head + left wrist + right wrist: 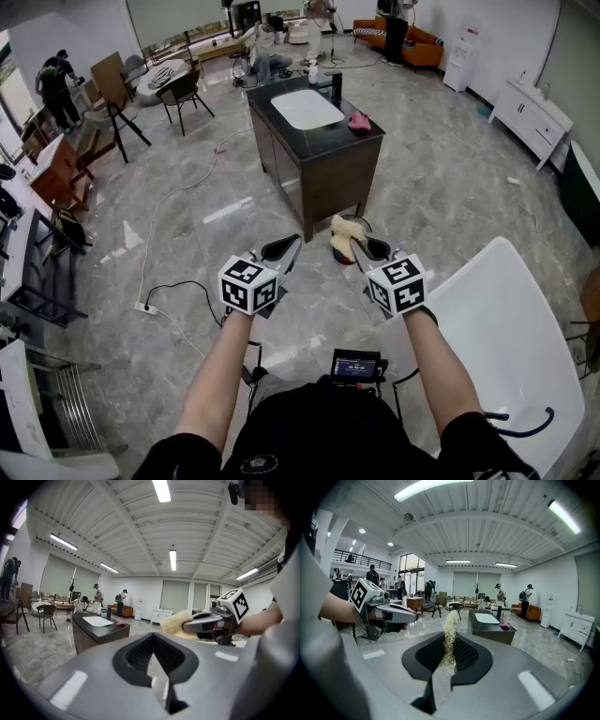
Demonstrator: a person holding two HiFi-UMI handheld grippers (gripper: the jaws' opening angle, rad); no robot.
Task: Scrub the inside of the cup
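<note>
Well, head view first. Both grippers are held out in front of the body, well short of the dark counter (323,173) ahead. Left gripper (287,244): jaws together, nothing in them. Right gripper (360,246): clamped on a pale yellow scrubber (344,231) that sticks out past the jaw tips. Cup (335,87): I take the dark upright thing at the counter's far edge for it, just beside the white tray (307,109), with a pink cloth (359,120) nearer on the counter's right side. It stands on end, mouth presumably up; too small to see inside. It lies straight ahead, across the counter, between the two grippers' lines and a shade closer to the right one.

Left gripper view. Pads meet with nothing between them. The counter sits low and left in the distance, the cup (108,613) upright on it; the scrubber shows off to the right.

Right gripper view. Scrubber fibres stand edge-on between the closed pads. The counter is ahead and slightly right, the cup (498,612) at its far end.

Judgement: scrubbing not begun. Both hands must first close on the counter; the free left seems the one to steady the cup while the scrubber goes in from above.
</note>
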